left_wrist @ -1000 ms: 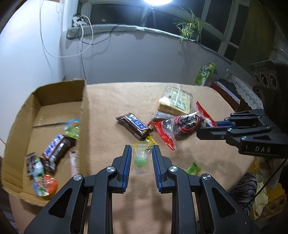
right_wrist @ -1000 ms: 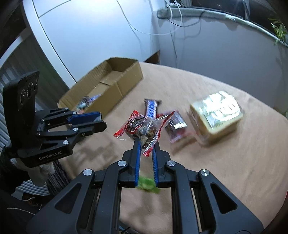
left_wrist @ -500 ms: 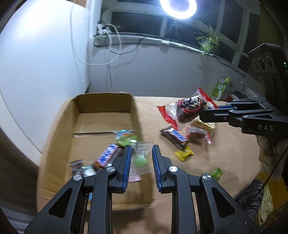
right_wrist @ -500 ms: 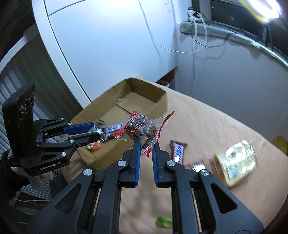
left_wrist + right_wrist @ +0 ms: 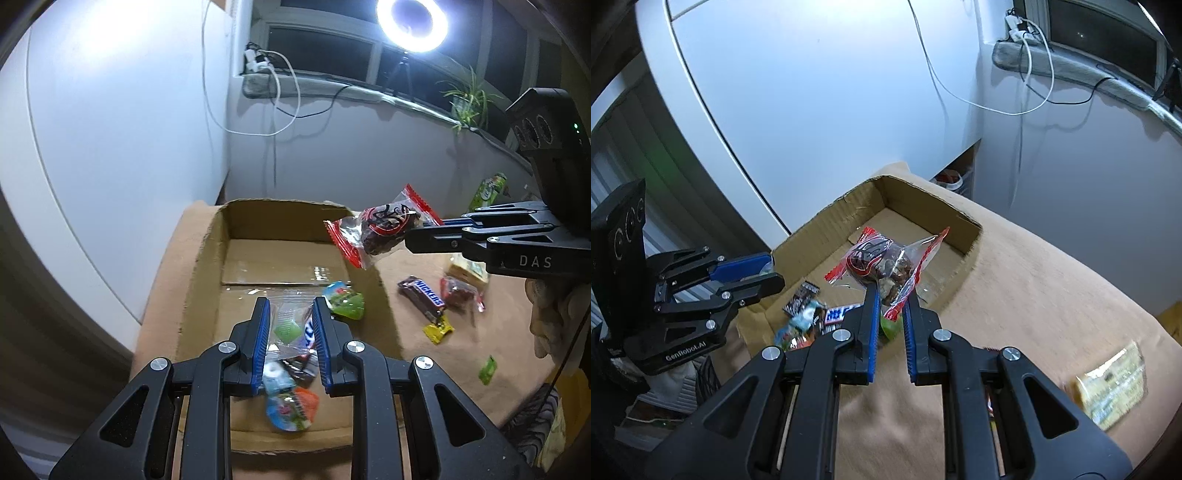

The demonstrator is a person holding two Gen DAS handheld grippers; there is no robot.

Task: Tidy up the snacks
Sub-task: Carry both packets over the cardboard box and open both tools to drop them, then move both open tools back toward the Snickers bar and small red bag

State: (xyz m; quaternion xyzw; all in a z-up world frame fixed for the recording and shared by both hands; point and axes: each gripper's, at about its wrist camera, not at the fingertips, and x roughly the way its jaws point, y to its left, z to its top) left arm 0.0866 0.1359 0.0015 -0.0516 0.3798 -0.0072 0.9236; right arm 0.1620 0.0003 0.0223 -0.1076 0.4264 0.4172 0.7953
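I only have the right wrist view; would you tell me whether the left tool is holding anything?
Observer: Yes, the left tool grips a clear packet with a green sweet, above the cardboard box.
Operator: Thank you. What is outside the box, hidden behind my own tool?
Observer: A Snickers bar, with a yellow sweet at its near end.
Operator: Is anything else loose there?
Observer: A small green wrapper lies alone, apart from both.
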